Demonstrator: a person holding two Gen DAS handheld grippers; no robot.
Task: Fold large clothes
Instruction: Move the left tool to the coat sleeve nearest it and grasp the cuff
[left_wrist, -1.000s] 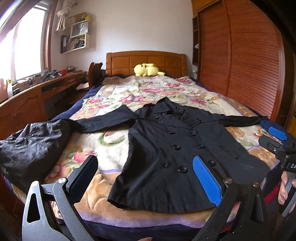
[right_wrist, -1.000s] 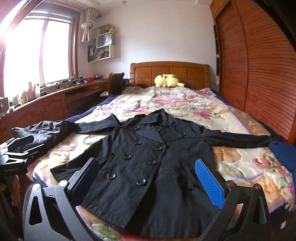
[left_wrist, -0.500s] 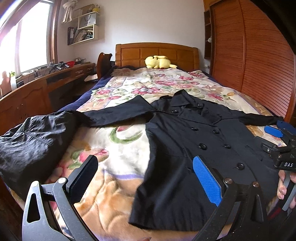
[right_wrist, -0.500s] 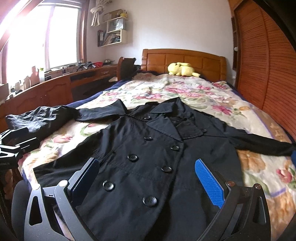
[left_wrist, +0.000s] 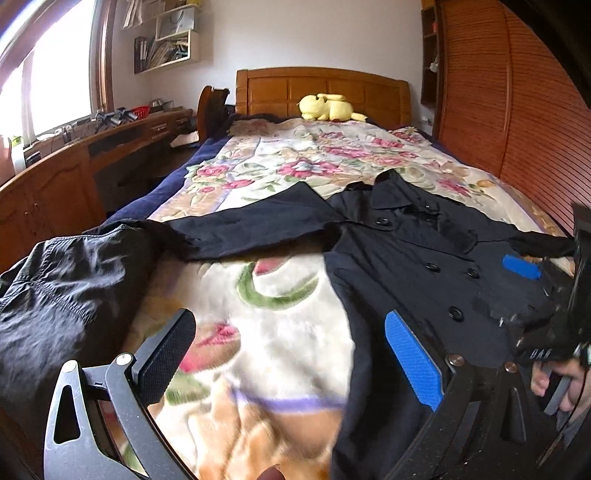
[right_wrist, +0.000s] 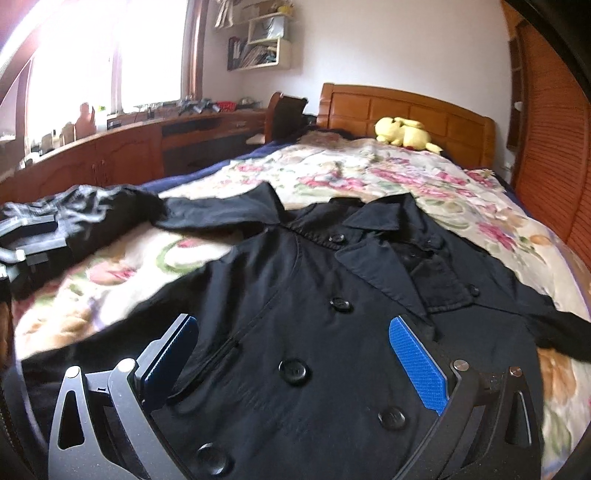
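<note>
A black double-breasted coat (right_wrist: 314, 314) lies face up on the flowered bed, sleeves spread to both sides; it also shows in the left wrist view (left_wrist: 424, 273). My left gripper (left_wrist: 291, 354) is open and empty, low over the blanket just left of the coat's left edge. My right gripper (right_wrist: 295, 354) is open and empty, low over the coat's front buttons. The right gripper also shows at the right edge of the left wrist view (left_wrist: 543, 291). The left gripper shows at the left edge of the right wrist view (right_wrist: 26, 240).
A second dark garment (left_wrist: 70, 288) is heaped at the bed's left edge, touching the coat's left sleeve. A yellow plush toy (left_wrist: 328, 107) sits by the headboard. A wooden desk (left_wrist: 74, 166) runs along the left, a wooden wardrobe (left_wrist: 517, 122) along the right.
Both grippers have moved forward and lower toward the bed, the coat now much nearer. Both have stayed open.
</note>
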